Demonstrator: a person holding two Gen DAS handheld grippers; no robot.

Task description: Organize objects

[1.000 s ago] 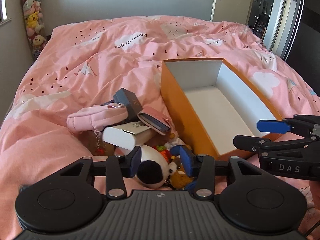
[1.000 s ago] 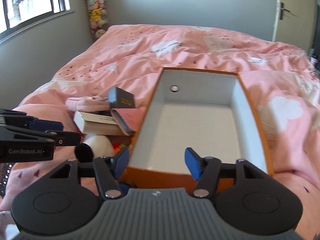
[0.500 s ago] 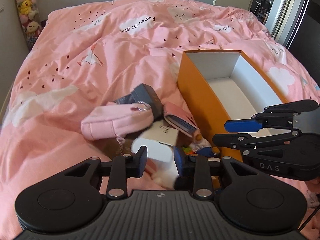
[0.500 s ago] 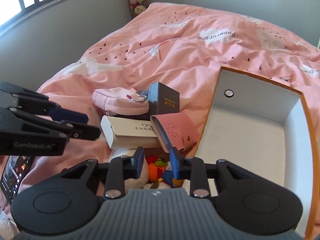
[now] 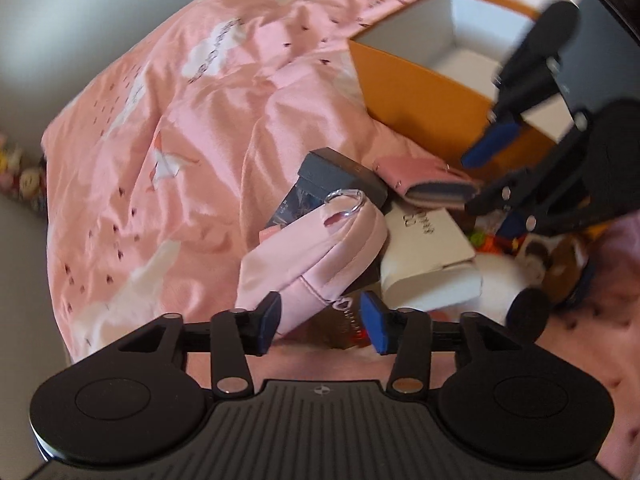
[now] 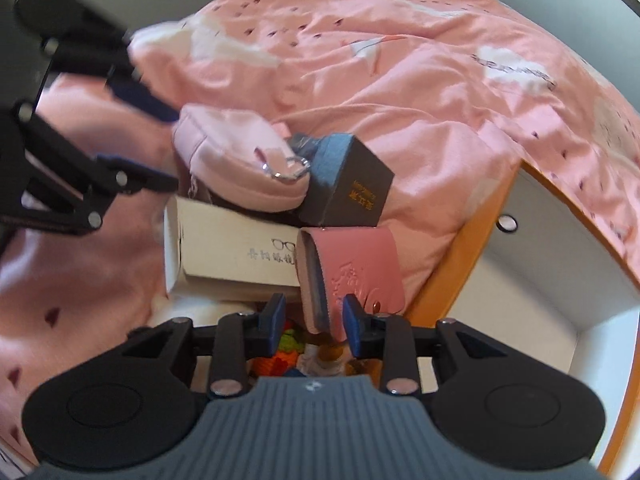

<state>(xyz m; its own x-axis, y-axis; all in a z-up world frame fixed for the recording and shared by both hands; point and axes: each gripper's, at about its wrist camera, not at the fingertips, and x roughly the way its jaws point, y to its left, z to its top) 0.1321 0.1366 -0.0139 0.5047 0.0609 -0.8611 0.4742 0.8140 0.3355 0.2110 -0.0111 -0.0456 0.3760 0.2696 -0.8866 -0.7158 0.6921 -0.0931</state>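
Both hand-held grippers are opening: our left hand-held gripper (image 5: 320, 322) straddles the pink pouch (image 5: 316, 256) on the bed, our right hand-held gripper (image 6: 314, 320) straddles the pink wallet (image 6: 352, 276) beside the orange box (image 6: 452, 264), and either could slip and topple the pile.

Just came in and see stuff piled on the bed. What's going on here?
A person with two handheld grippers is sorting a pile beside an empty orange box. The left gripper, jaws opening, straddles a pink pouch. The right gripper, jaws opening, straddles a pink card holder. Nothing is boxed yet.
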